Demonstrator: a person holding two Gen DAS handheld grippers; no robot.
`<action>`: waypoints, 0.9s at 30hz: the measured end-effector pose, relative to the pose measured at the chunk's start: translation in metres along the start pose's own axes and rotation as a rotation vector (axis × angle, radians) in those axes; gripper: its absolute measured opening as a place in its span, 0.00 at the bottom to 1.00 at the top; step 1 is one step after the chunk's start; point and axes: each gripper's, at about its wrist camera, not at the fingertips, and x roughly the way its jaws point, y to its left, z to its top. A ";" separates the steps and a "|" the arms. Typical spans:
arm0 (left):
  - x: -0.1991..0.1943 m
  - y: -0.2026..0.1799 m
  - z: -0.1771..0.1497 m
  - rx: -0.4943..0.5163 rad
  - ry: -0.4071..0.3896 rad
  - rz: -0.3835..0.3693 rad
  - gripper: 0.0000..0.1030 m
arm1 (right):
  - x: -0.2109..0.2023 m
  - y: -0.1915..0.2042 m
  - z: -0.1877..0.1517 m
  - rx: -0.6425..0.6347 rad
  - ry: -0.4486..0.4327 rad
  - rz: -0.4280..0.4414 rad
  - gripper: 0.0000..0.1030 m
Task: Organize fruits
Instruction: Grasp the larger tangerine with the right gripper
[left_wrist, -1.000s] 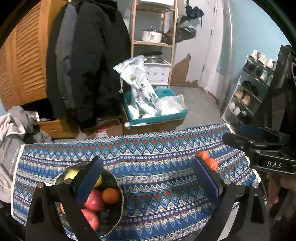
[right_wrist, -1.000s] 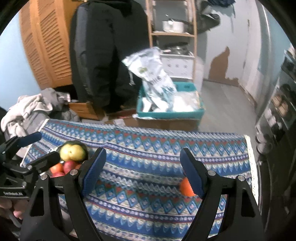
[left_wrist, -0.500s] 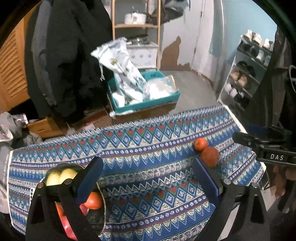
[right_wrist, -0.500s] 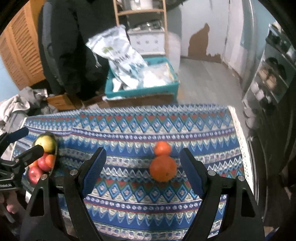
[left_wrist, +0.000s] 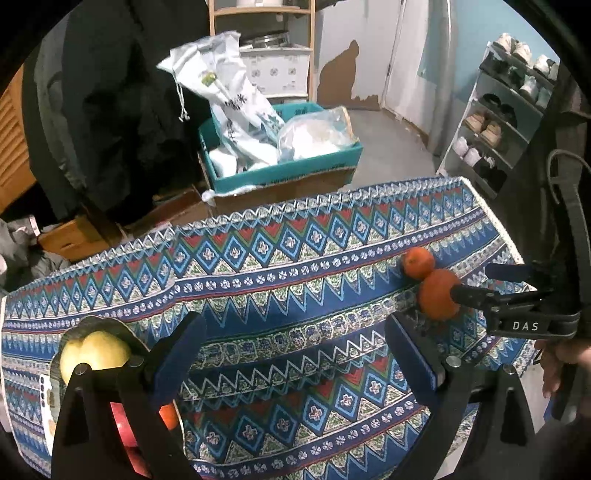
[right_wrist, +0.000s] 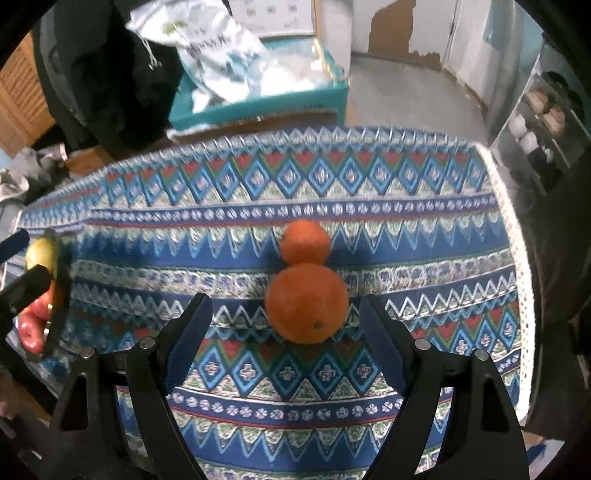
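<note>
A large orange and a smaller orange lie touching on the patterned tablecloth. My right gripper is open, its fingertips on either side of the large orange's near half, not touching it. In the left wrist view the same oranges, large and small, sit at the right with the right gripper against them. My left gripper is open and empty, above a dark bowl holding a yellow-green apple, red apples and a small orange.
The cloth's far edge drops to a floor with a teal box of bags and cardboard boxes. A shoe rack stands at the right. Dark coats hang at the back left.
My right gripper has moved forward and down onto the two oranges, which now sit between its fingers. My left gripper has shifted right, so the bowl has slid to the lower left of its view.
</note>
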 end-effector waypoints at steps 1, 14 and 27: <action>0.004 0.000 -0.001 0.002 0.007 0.000 0.95 | 0.005 -0.001 0.000 0.004 0.011 0.002 0.79; 0.053 -0.001 -0.008 -0.003 0.095 -0.008 0.95 | 0.066 -0.020 -0.010 0.044 0.115 0.010 0.79; 0.062 -0.016 0.000 -0.005 0.102 -0.035 0.95 | 0.077 -0.020 -0.015 0.036 0.112 0.033 0.67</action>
